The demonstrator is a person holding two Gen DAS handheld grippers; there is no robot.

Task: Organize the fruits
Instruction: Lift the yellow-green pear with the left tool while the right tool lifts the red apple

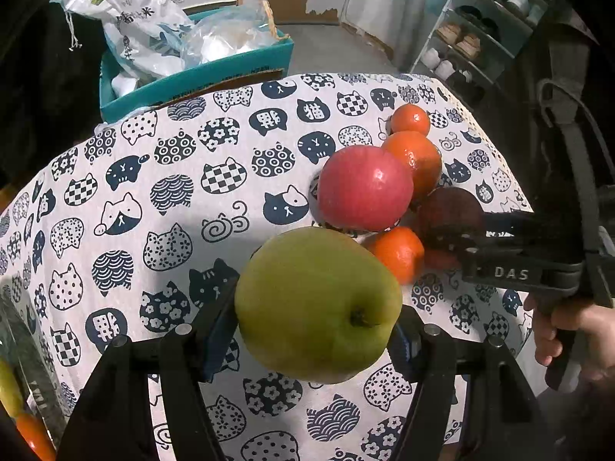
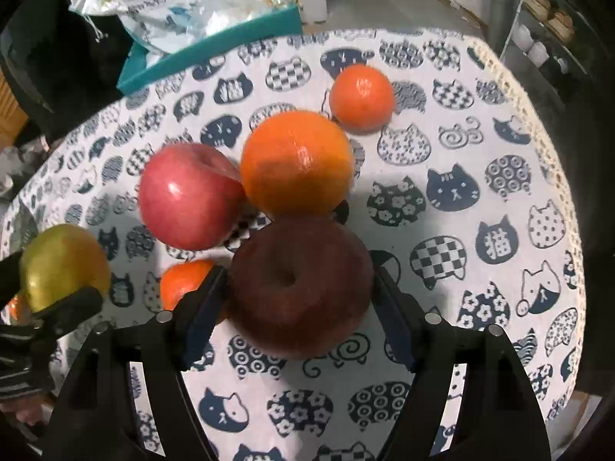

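Fruits are gathered in a cluster toward the far right of the desk [image 1: 161, 176], which wears a cat-print cloth.

From the left wrist, I see my left gripper [image 1: 315, 330] with its jaws clamped on a green pear [image 1: 317, 303], stem end toward the camera, held just short of the cluster. Beyond it sit a red apple [image 1: 365, 188], a large orange [image 1: 417, 161] touching it, a small mandarin [image 1: 410, 120] farthest back, and another mandarin [image 1: 399, 253] nearest. The right gripper [image 1: 457, 234] reaches in from the right, closed on a dark red apple [image 1: 449, 211].

From the right wrist, that dark apple [image 2: 301, 288] sits between my right jaws, gripped on both sides, dimple up. I cannot tell whether it rests on the cloth. The red apple [image 2: 190, 196] and large orange [image 2: 298, 163] lie just beyond it, touching each other.

I judge this a placing step: both hands bringing fruit to the group. Next I would lower each piece into a free spot beside the others without nudging them, then release gently so nothing rolls.
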